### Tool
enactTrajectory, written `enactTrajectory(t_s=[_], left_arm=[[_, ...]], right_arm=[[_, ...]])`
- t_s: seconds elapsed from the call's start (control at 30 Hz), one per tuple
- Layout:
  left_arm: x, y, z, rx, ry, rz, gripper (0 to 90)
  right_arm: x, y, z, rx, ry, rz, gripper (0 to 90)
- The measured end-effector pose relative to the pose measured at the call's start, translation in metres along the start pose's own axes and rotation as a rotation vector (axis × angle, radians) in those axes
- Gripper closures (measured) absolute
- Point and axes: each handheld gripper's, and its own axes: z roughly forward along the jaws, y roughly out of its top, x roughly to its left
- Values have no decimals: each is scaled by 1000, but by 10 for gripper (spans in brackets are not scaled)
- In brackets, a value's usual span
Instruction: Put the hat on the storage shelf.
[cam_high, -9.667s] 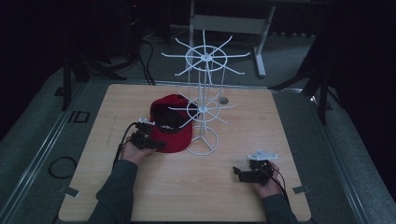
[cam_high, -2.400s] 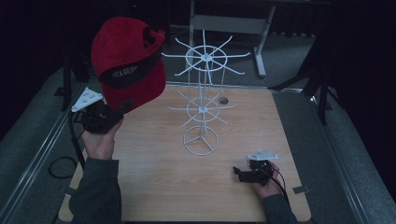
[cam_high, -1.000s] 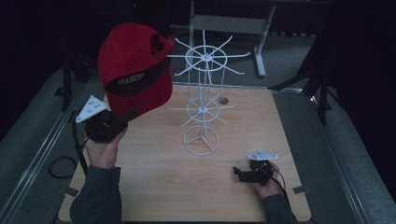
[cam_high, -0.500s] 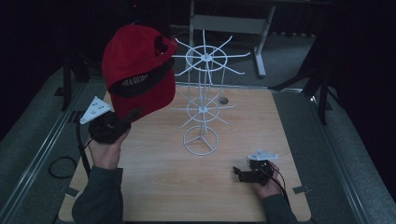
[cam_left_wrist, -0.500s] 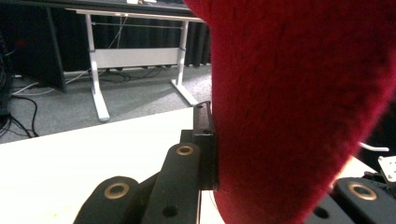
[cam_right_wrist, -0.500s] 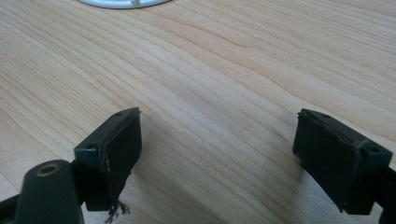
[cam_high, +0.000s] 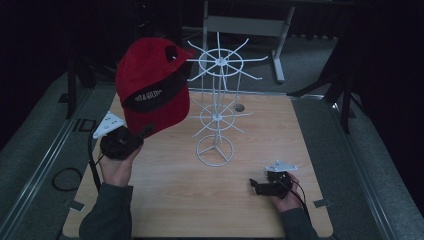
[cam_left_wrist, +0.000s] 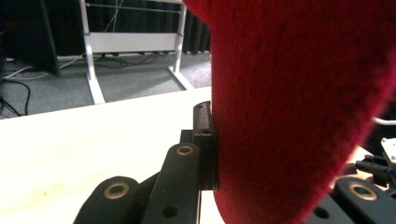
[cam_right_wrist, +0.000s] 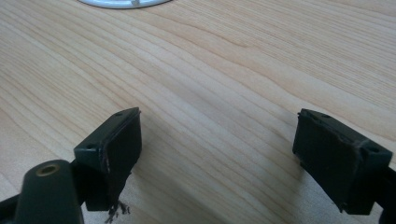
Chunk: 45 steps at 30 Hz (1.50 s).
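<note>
A red cap (cam_high: 152, 87) with a black band is held up in the air left of the white wire rack (cam_high: 218, 105). My left gripper (cam_high: 142, 133) is shut on the cap's brim from below. In the left gripper view the red brim (cam_left_wrist: 299, 107) is pinched between the black jaws, one finger (cam_left_wrist: 205, 140) pressed against it. The cap's top nearly touches the rack's upper spokes (cam_high: 220, 62). My right gripper (cam_high: 255, 186) rests low on the table at the front right, open, its fingers (cam_right_wrist: 116, 149) wide apart over bare wood.
The rack's round base (cam_high: 214, 150) stands mid-table, and its edge (cam_right_wrist: 116, 3) appears at the top of the right gripper view. The wooden table (cam_high: 170, 200) has grey floor around it. A metal frame (cam_high: 240, 25) stands behind, and a cable (cam_high: 65, 177) loops at the left.
The left gripper has lifted the cap off the table and carried it rightwards and up towards the rack's upper spokes. The right gripper has stayed in place.
</note>
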Motion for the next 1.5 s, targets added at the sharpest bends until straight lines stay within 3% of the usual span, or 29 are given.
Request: enactTrajectory(t_s=[0.7, 1.17, 1.5], left_arm=[[-2, -35, 13, 91, 8, -3, 851], [-6, -48, 20, 105, -9, -19, 846], [-12, -51, 25, 120, -27, 14, 792]], right_arm=[[0, 0, 0, -2, 0, -1, 153], [0, 0, 0, -2, -1, -3, 153], [0, 0, 0, -2, 0, -3, 153]])
